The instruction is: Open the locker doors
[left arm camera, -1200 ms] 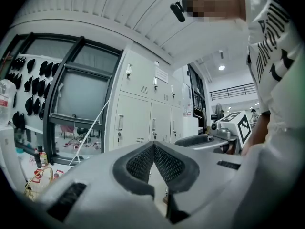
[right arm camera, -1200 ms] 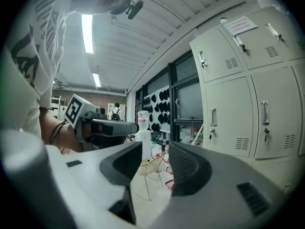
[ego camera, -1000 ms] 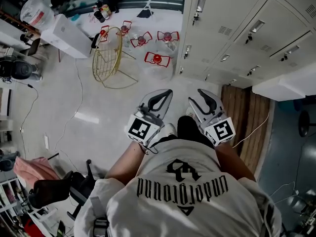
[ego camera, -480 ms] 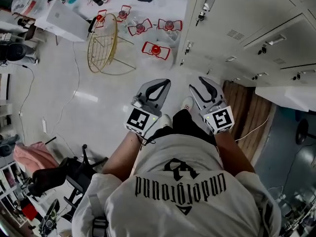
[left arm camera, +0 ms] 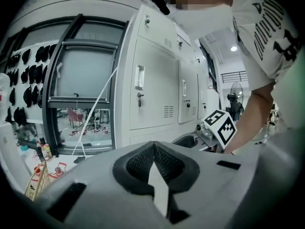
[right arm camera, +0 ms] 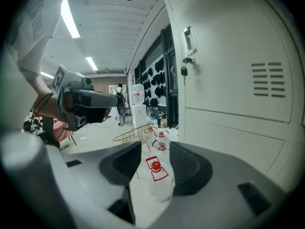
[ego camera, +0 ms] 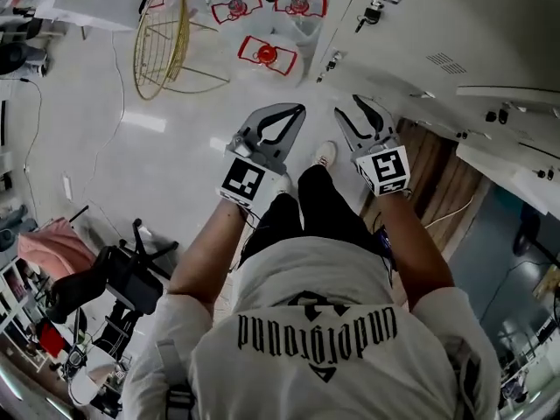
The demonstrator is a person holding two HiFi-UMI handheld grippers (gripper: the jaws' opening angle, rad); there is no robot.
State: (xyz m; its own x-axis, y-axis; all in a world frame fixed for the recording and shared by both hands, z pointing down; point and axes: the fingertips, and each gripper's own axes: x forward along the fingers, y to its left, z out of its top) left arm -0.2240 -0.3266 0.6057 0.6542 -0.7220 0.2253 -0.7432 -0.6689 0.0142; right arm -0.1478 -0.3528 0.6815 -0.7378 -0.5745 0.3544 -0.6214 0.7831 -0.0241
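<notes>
Wooden planks (ego camera: 433, 171) near lockers (ego camera: 411, 33), head view only

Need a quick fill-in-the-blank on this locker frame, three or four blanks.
1. The locker door in the right gripper view is ___.
2. The wire basket is ___ in colour.
3. The water jugs have ___ caps.
4. The left gripper has its jaws ___.
Missing: closed; gold; red; shut.

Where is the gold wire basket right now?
In the head view, the gold wire basket stands on the floor at upper left, just left of the red-handled clear jugs near the foot of the lockers.
</notes>
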